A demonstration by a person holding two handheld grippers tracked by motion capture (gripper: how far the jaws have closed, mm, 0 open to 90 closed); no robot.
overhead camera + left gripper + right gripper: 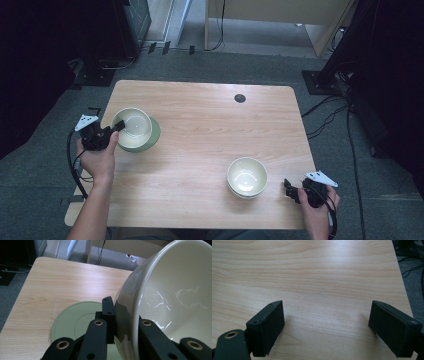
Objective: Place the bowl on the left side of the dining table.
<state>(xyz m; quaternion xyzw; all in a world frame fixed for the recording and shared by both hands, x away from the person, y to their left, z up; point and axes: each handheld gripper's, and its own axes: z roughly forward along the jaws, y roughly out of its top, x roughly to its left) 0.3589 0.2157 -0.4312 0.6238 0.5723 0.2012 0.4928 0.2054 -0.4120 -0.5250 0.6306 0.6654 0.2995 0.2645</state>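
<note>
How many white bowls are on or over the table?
2, unless others are nested: one white bowl held by the left tool above the green plate; another bowl front right.

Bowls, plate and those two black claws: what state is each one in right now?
Left gripper: shut on the rim of the left bowl.
Left bowl: tilted, held above the green plate.
Green plate: flat on the table, nothing on it.
Right bowl: upright, empty, untouched.
Right gripper: open, holding nothing.
</note>
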